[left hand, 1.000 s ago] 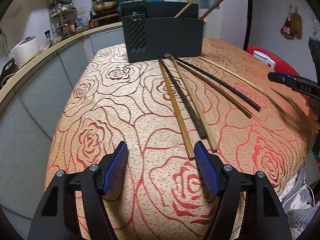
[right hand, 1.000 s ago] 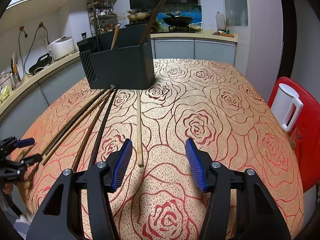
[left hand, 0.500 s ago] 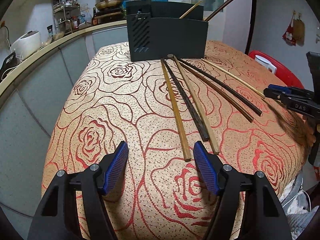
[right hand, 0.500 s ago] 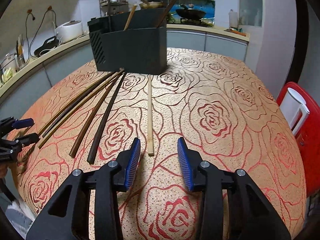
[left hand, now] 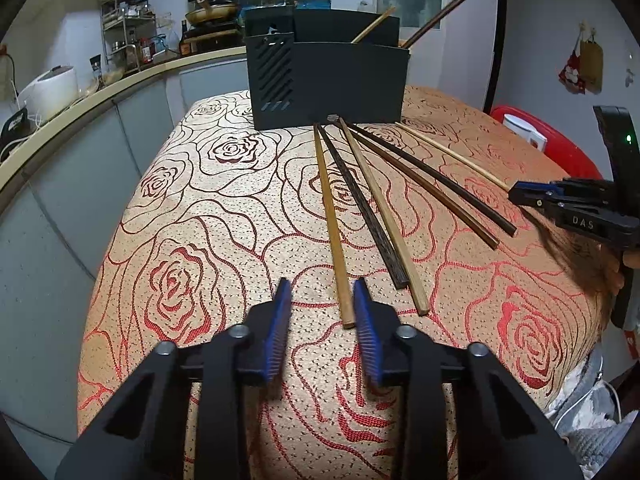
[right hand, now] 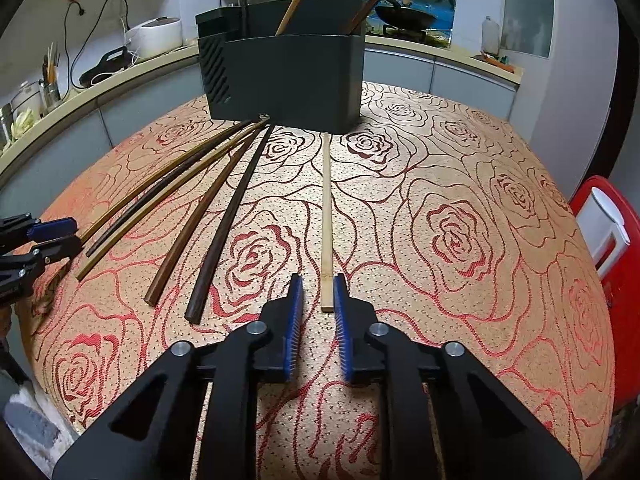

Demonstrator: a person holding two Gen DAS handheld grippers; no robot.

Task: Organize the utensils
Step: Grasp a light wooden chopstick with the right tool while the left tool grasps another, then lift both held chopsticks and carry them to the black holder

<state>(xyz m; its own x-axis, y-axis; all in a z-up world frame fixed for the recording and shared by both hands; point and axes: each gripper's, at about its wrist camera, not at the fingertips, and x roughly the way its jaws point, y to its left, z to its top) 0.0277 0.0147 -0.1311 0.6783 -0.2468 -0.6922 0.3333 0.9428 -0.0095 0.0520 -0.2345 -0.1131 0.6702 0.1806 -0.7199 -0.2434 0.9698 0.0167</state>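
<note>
Several chopsticks lie fanned out on the rose-patterned tablecloth in front of a black utensil holder (left hand: 326, 80), which holds two chopsticks upright. My left gripper (left hand: 322, 294) is open but narrowed, its tips on either side of the near end of the leftmost light-brown chopstick (left hand: 332, 224). My right gripper (right hand: 318, 290) is open but narrow, its tips flanking the near end of the lone pale bamboo chopstick (right hand: 326, 216). The holder also shows in the right wrist view (right hand: 284, 76). Neither gripper holds anything.
The right gripper shows at the right edge of the left wrist view (left hand: 576, 204); the left one at the left edge of the right wrist view (right hand: 36, 240). A red stool with a white jug (right hand: 608, 232) stands beside the table. A kitchen counter (left hand: 80, 100) runs behind.
Both grippers have moved forward toward the chopstick ends and narrowed their jaws. The left now frames the leftmost chopstick, the right frames the pale one.
</note>
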